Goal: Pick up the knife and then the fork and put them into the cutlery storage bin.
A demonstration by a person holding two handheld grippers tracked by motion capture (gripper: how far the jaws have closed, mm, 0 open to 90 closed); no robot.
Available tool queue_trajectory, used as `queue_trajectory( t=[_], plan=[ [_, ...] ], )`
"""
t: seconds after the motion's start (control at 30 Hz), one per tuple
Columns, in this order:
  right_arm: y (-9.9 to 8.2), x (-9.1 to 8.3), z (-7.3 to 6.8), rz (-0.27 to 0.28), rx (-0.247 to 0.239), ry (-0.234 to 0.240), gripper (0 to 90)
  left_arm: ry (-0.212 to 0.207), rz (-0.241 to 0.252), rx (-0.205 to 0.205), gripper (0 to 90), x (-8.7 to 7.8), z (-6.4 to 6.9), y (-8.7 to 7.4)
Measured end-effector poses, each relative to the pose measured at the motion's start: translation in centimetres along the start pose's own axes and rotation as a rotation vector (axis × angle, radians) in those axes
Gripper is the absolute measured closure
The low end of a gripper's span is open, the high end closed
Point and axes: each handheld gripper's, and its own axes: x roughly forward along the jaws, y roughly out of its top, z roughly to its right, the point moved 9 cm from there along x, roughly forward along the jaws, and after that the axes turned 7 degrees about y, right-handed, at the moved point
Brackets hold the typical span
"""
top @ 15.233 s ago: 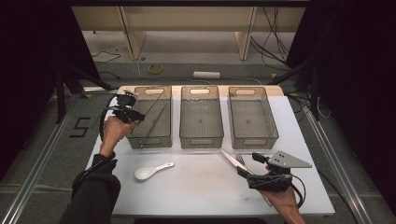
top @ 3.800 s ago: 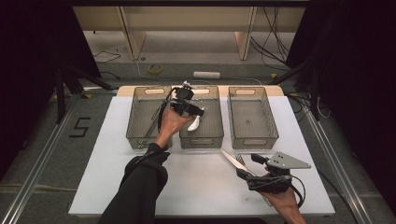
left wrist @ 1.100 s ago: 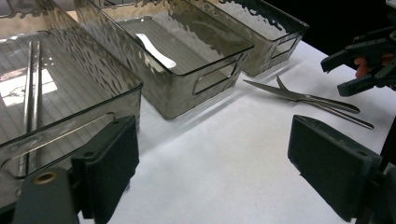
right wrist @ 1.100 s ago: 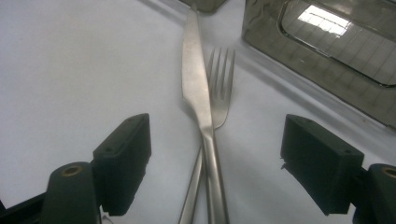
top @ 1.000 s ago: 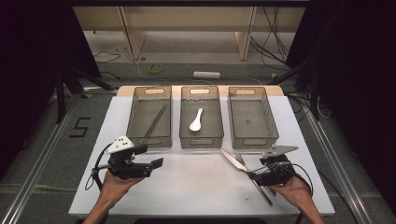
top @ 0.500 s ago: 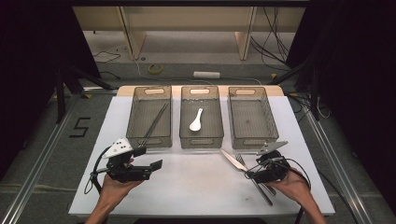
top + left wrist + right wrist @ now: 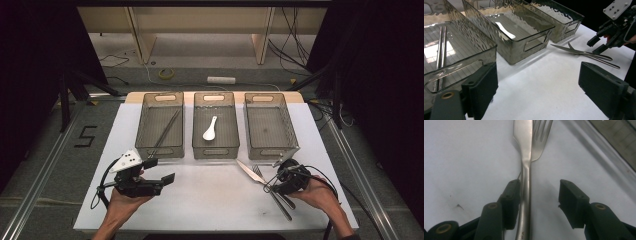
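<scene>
The counter (image 7: 210, 200) is white. On it, three bins (image 7: 215, 150) are smoky grey, see-through, rippled; the middle one holds a white spoon (image 7: 210, 129). Right of them lie a silver knife (image 7: 524, 170) and fork (image 7: 540, 140). Each hand-held gripper is black.

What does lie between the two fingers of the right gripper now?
In the right gripper view, the knife handle lies on the white table between the fingers of the right gripper, beside one finger; these have just been closing.

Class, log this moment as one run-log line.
right gripper: jaws closing around knife, not yet clamped | fork: beside knife | left gripper: open, idle | spoon: middle bin
</scene>
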Motion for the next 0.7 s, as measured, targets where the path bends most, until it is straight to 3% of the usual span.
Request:
queue_trajectory(
  t=[0.13,0.4,0.7],
  plan=[
    [-0.09,0.33,-0.27,-0.027,-0.017,0.0,54.4,-0.001,0.002,0.004,15.3,0.05,0.06,0.06],
    [0.08,0.17,-0.64,-0.03,-0.026,-0.004,55.7,-0.001,-0.001,0.007,15.4,0.02,0.07,0.03],
    [-0.32,0.77,-0.55,-0.079,-0.03,-0.002,65.3,-0.002,-0.004,0.017,15.3,0.09,0.13,0.05]
  ],
)
